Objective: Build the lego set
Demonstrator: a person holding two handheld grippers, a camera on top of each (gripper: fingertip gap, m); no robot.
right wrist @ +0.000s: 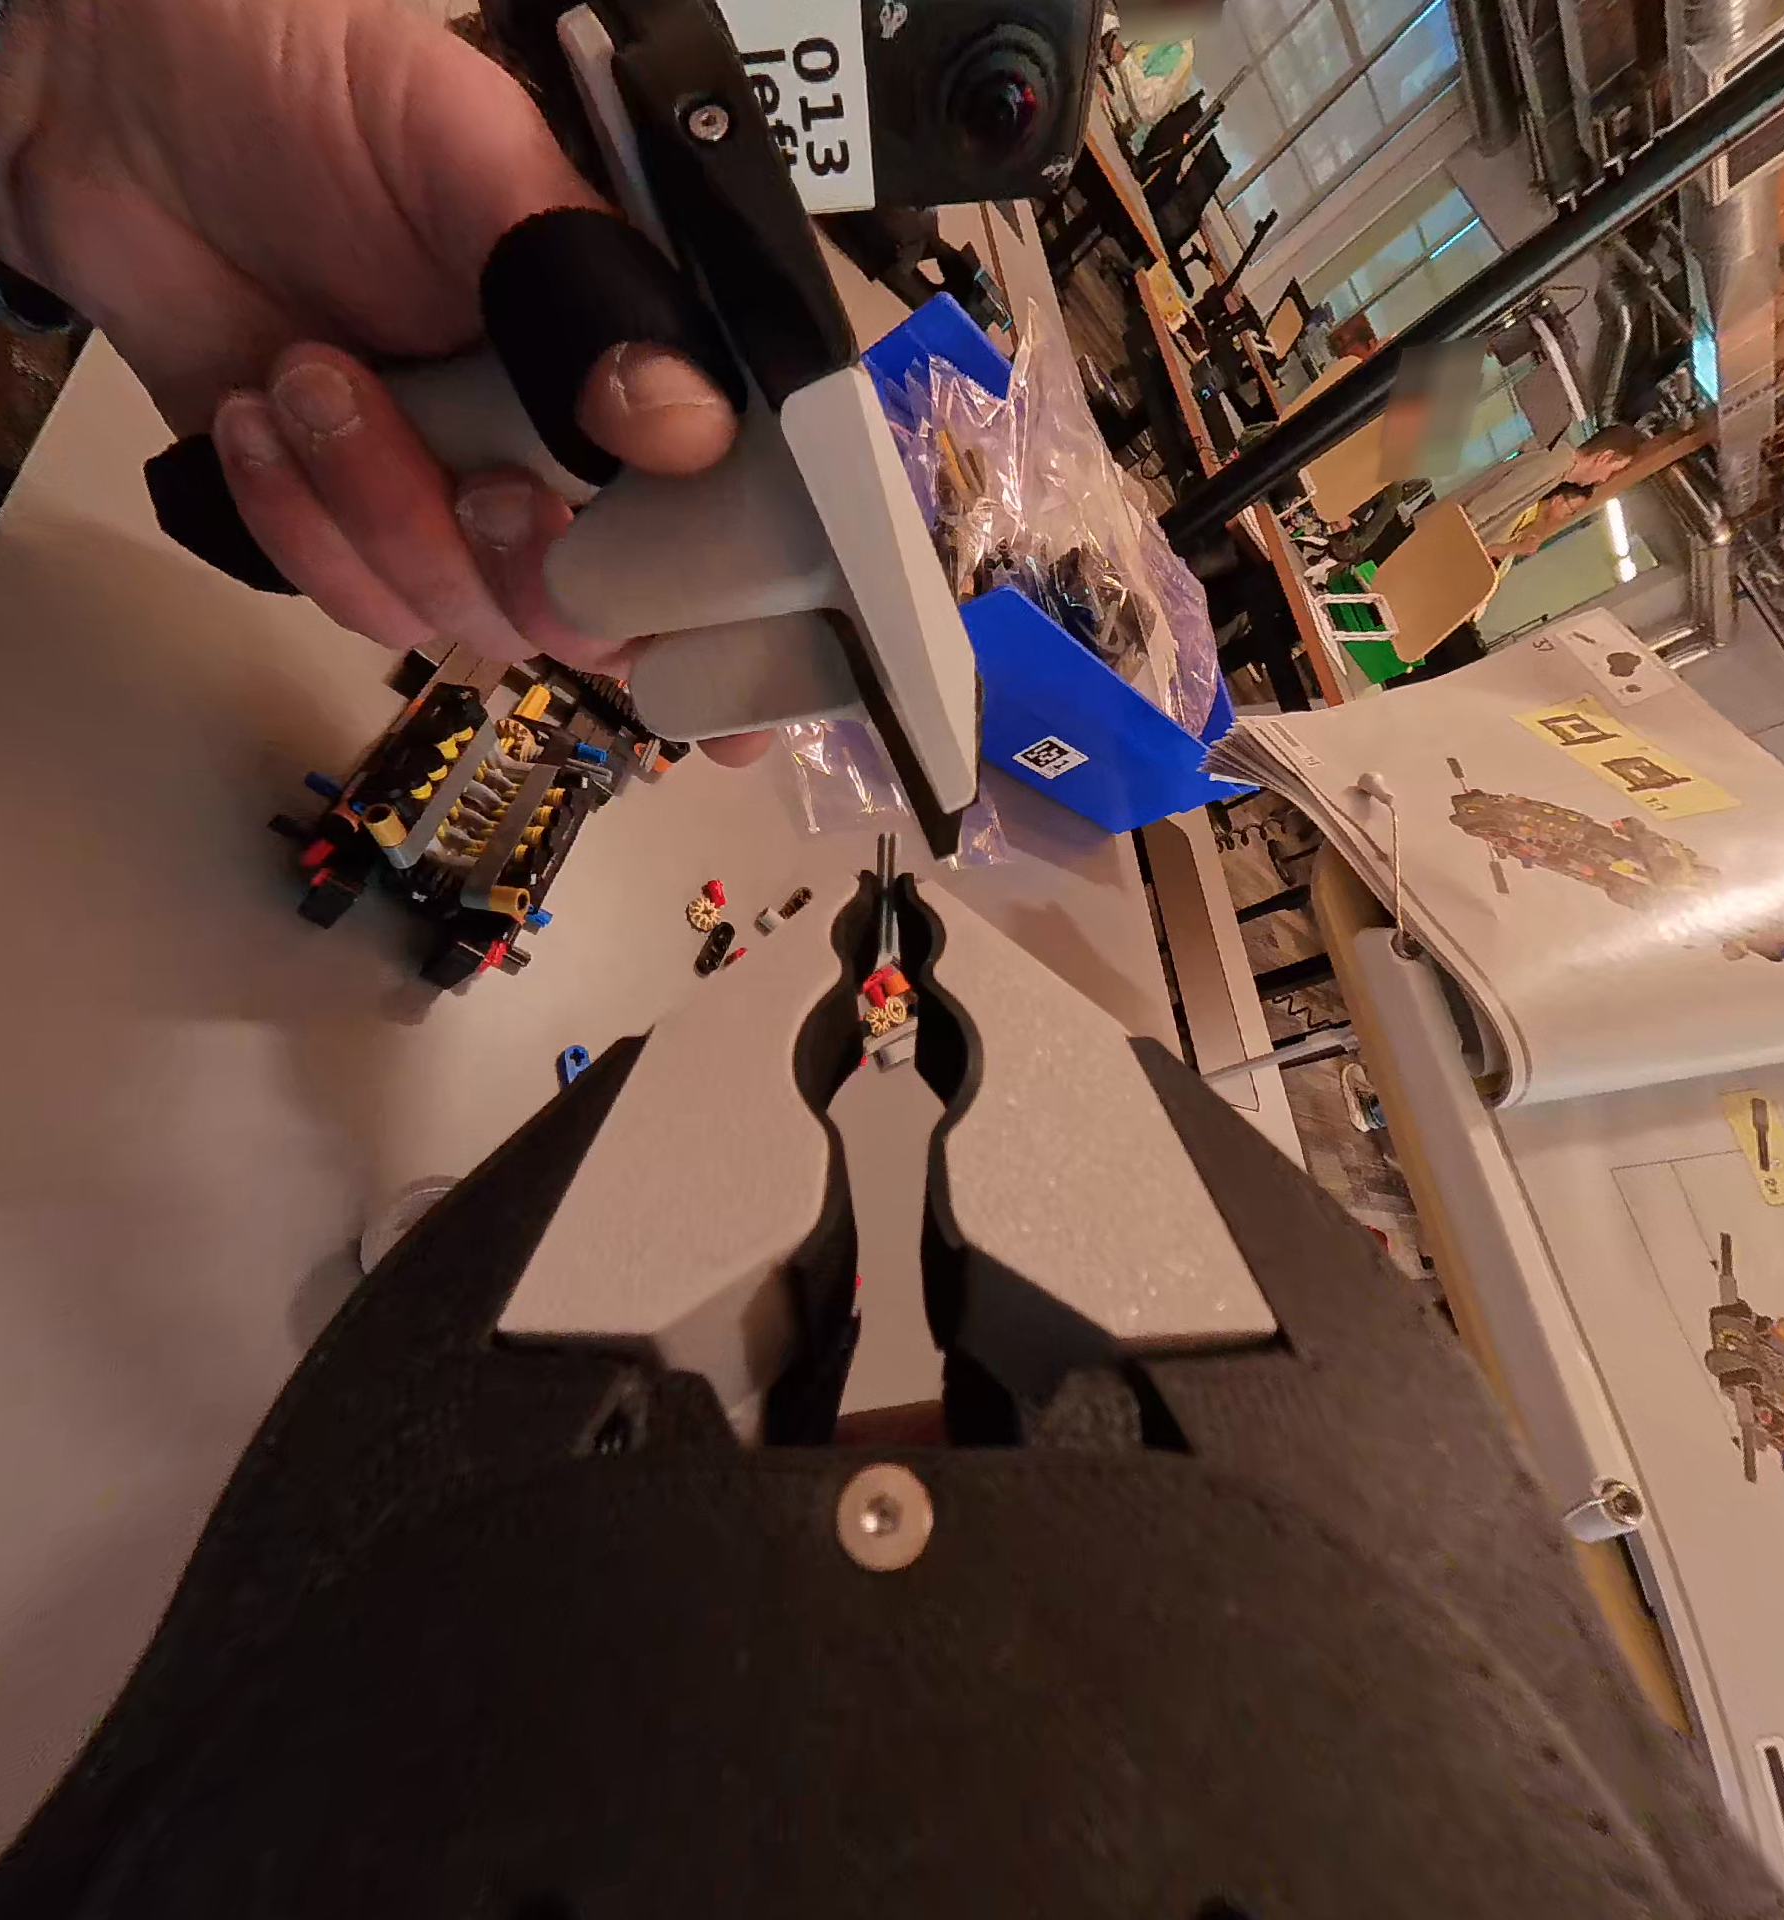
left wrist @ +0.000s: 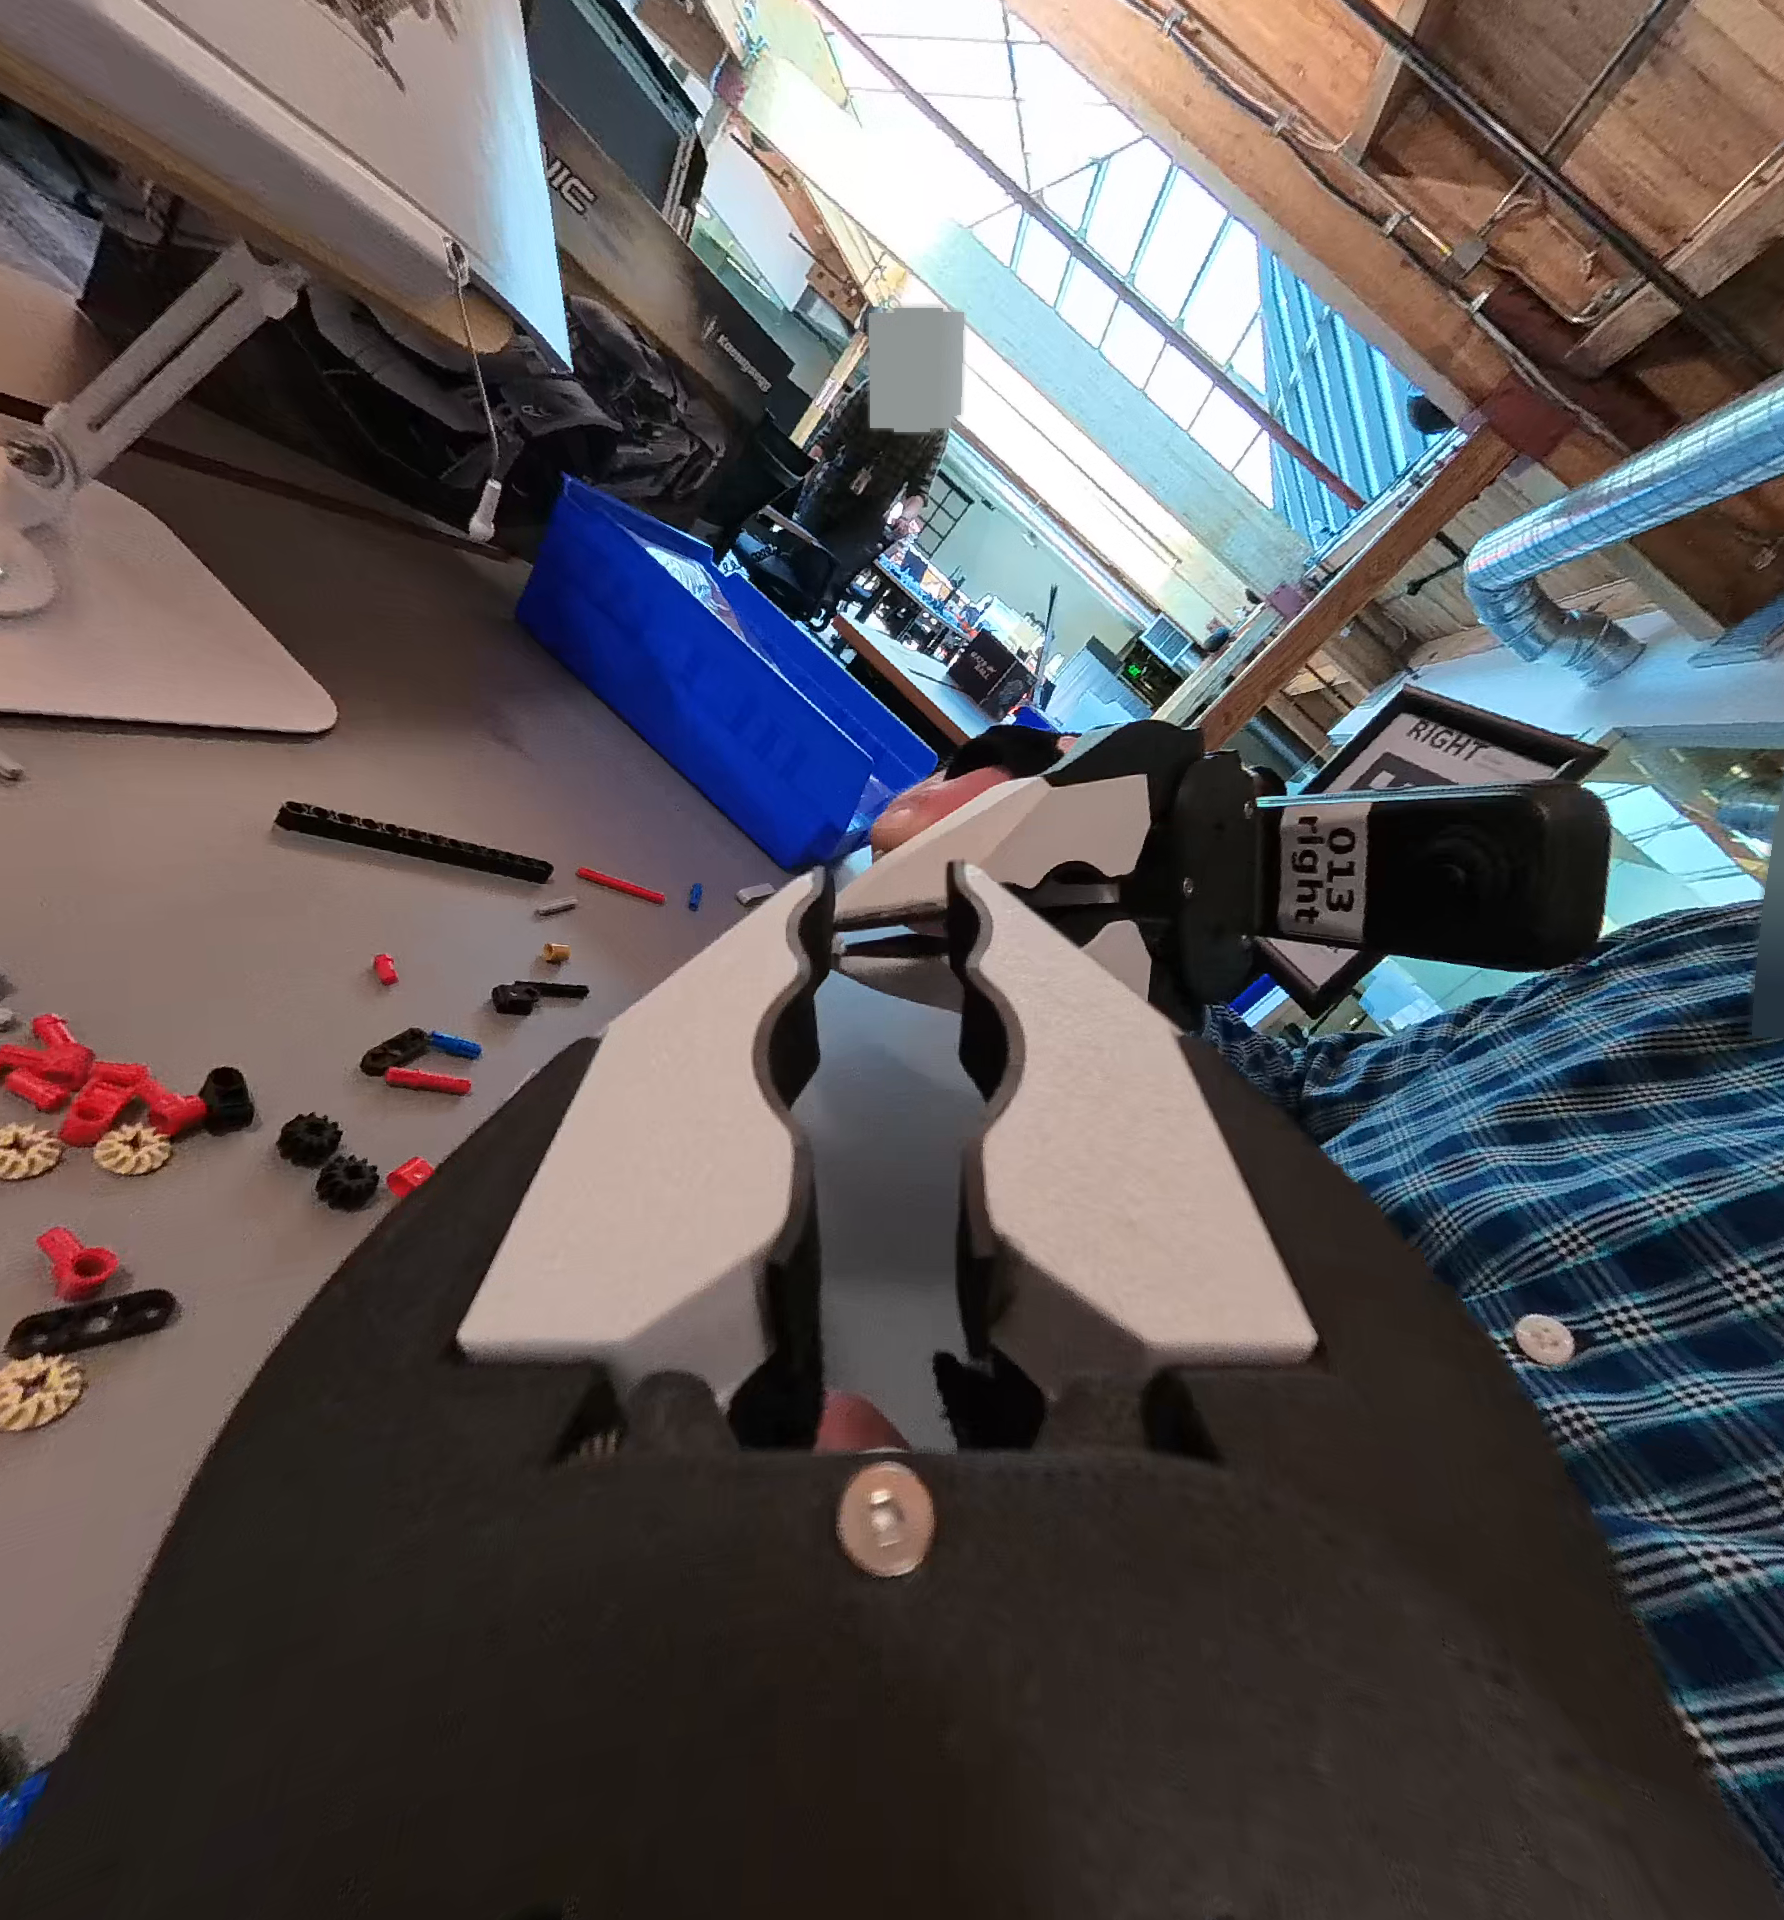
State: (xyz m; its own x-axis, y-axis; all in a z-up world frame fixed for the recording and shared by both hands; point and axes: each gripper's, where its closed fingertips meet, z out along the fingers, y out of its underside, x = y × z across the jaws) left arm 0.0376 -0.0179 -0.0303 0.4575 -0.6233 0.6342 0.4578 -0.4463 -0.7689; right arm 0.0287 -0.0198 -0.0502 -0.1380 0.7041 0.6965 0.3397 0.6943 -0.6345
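My right gripper (right wrist: 888,899) is shut on a thin dark axle (right wrist: 886,868) that pokes out past its tips. Small red, orange and tan pieces (right wrist: 888,1008) show in the gap behind the tips; I cannot tell whether they sit on the axle. My left gripper (left wrist: 893,896) is open, its tips on either side of the axle's end (left wrist: 898,916). The right gripper (left wrist: 919,868) faces it tip to tip. In the right wrist view the left gripper (right wrist: 945,836) hangs from a hand, just above the axle. A partly built Lego model (right wrist: 452,821) lies on the table.
Loose pieces lie on the grey table (left wrist: 452,727): a long black beam (left wrist: 410,842), red connectors (left wrist: 88,1091), tan gears (left wrist: 15,1151), black gears (left wrist: 306,1138). A blue bin (right wrist: 1075,707) holds bags of parts. An instruction booklet (right wrist: 1594,831) stands at the right. Left and right tips are no more than a few centimetres apart.
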